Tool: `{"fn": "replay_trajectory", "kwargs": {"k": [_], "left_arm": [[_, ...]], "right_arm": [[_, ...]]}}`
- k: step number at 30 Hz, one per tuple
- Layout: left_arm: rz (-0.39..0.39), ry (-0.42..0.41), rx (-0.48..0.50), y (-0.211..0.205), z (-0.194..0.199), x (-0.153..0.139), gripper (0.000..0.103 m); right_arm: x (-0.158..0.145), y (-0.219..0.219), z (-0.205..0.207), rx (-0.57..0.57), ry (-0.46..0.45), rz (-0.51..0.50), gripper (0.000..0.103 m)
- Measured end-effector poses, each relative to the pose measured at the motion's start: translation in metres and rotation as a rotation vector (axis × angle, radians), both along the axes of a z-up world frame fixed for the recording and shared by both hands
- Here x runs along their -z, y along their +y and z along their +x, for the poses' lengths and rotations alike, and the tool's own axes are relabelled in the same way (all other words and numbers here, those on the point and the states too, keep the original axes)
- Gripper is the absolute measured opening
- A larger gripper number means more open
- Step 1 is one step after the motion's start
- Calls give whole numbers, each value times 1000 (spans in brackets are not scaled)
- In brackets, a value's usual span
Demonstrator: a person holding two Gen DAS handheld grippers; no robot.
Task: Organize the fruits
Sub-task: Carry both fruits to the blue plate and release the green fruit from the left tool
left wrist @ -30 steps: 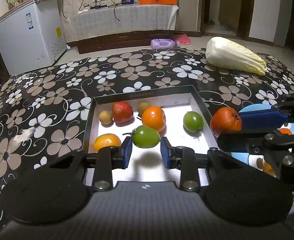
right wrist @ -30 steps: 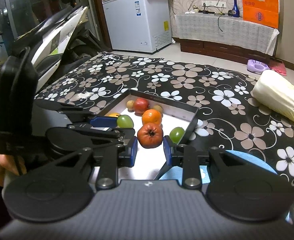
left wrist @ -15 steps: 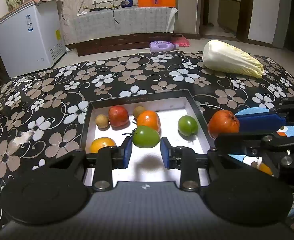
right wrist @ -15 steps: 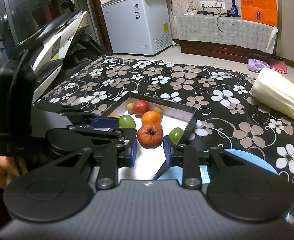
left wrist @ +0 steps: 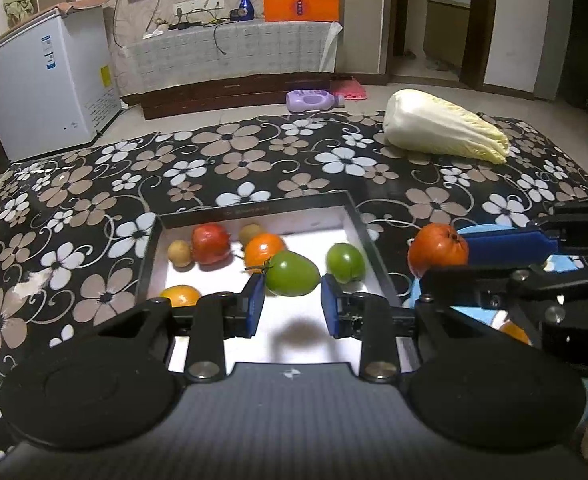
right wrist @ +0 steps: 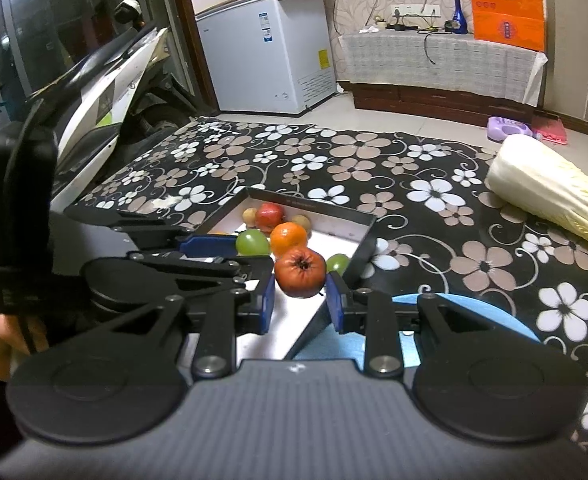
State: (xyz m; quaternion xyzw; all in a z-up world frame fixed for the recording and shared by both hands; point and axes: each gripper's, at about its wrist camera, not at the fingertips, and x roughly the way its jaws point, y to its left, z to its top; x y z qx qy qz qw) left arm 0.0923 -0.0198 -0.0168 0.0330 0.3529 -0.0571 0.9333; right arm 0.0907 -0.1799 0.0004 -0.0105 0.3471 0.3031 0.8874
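Fruits (left wrist: 262, 247) crowd the box (left wrist: 368, 236); each gripper clamps one, seemingly above it, cabbage (left wrist: 442, 132) well beyond.

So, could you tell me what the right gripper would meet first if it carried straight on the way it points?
Probably the white floor of the box, near the orange fruit; the right gripper already holds a red fruit. Depth is unclear.

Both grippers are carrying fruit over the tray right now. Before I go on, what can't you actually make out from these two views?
- Blue plate: mostly hidden behind the right gripper in the right wrist view; its contents are hidden there.
- Yellow-orange fruit in the tray: half covered by the left gripper in the left wrist view.
- Tray's near edge: hidden under the gripper bodies in both views.
- Print on the tray's far wall: too small.
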Motion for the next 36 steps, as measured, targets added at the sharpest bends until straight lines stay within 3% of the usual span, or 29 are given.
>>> {"fn": "replay_trajectory", "kwargs": {"k": [16,36], "left_arm": [[-33,-10,108,-58,-5,-1,36],[-34,44,163,-114,9,24,36]], "right_arm": [[2,-63,-5,121,1,-14,31],[7,-115,-15,199,15,-17,31]]}}
